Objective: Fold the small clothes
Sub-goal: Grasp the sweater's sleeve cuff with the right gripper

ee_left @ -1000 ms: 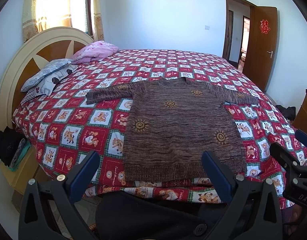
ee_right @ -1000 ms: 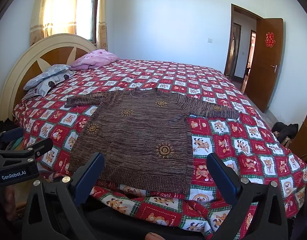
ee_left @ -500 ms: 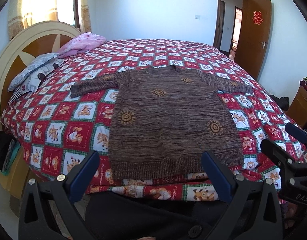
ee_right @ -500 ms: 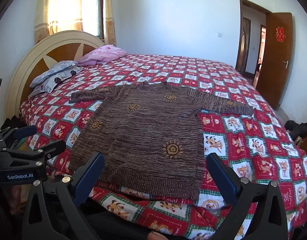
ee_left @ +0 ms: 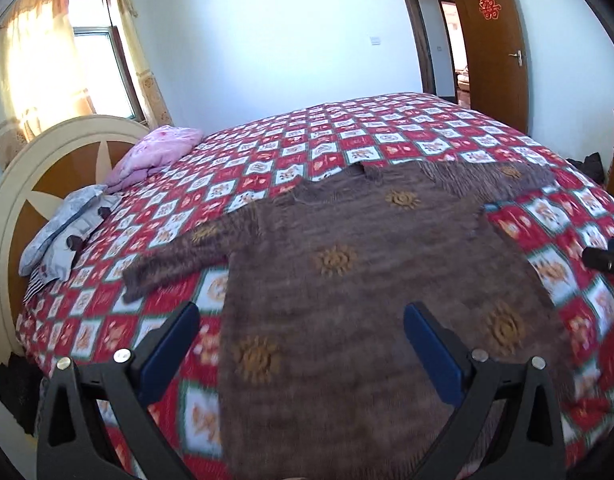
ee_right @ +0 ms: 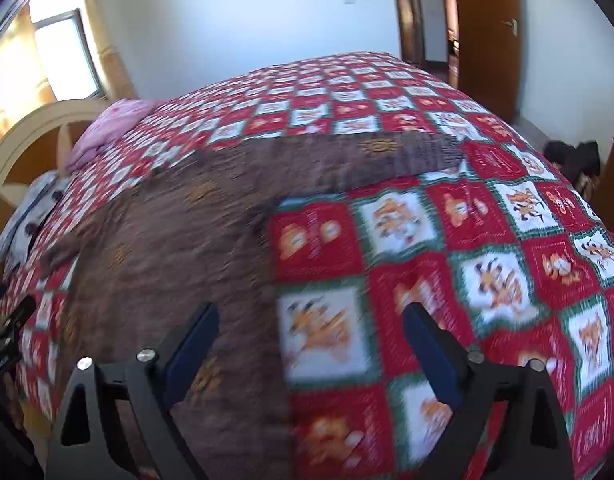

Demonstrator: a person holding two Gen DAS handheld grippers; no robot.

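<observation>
A brown knitted sweater (ee_left: 347, 280) with orange sun motifs lies flat on the red patchwork bedspread (ee_left: 347, 136), sleeves spread to both sides. My left gripper (ee_left: 303, 344) is open and empty, hovering over the sweater's lower left part. My right gripper (ee_right: 311, 344) is open and empty over the sweater's right edge (ee_right: 263, 280), where it meets the bedspread (ee_right: 487, 240). The right sleeve (ee_right: 407, 156) stretches out ahead of it. Both views are blurred by motion.
A cream and wood headboard (ee_left: 39, 168) stands at the left with grey and pink pillows (ee_left: 155, 152) beside it. A wooden door (ee_left: 495, 40) is at the back right. Dark clothes (ee_right: 575, 156) lie on the floor at the right.
Both grippers have moved forward and down over the bed, from beyond the bed's edge to above the sweater. The sweater has not moved. Both stay open.
</observation>
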